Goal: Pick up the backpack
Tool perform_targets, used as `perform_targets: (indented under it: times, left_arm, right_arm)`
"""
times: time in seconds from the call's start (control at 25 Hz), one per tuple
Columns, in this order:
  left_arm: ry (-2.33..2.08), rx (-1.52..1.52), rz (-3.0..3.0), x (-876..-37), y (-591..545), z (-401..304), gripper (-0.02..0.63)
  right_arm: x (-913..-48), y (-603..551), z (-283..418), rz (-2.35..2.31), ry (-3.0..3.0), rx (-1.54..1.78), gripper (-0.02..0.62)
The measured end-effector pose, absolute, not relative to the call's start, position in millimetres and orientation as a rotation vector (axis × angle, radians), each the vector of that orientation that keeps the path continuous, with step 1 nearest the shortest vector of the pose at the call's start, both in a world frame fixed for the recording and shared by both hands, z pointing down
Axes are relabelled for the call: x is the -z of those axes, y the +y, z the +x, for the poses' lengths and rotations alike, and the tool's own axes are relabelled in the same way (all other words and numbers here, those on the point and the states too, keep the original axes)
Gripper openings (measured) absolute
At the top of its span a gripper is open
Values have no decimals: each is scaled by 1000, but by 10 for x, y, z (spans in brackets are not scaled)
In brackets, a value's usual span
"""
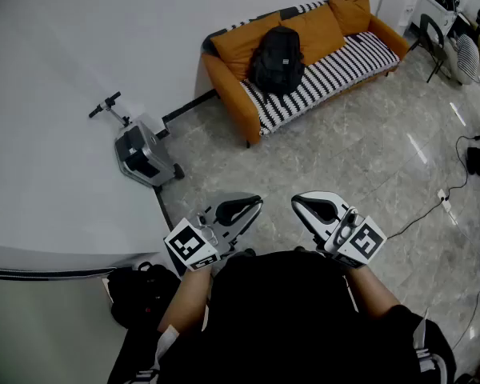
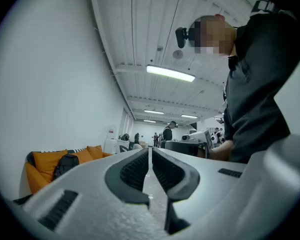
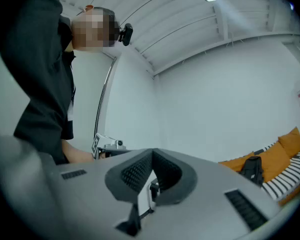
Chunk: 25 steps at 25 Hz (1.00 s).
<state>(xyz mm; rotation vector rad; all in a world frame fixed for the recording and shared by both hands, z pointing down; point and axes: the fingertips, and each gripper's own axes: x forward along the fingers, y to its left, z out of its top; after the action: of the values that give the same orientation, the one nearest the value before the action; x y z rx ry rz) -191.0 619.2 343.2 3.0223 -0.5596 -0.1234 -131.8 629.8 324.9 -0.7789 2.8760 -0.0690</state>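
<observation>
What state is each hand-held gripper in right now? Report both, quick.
Left hand-held gripper: closed, holding nothing.
Right hand-held gripper: closed, holding nothing.

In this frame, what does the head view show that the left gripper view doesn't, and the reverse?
Head view only: the exercise machine by the wall, a cable across the tiled floor, and a dark bag beside the person. Left gripper view only: the ceiling light, distant people, and the left gripper with its jaws seen shut on nothing. Both: the black backpack sitting on the orange sofa.
</observation>
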Motion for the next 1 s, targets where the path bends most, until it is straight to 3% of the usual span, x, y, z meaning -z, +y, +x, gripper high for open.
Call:
perform_targets:
  times: [1.0]
  left_arm:
    - [-544, 98, 2993, -3523, 6604, -1555, 28]
  right_arm:
    - [-3399, 6651, -1034, -749, 2876, 164, 26]
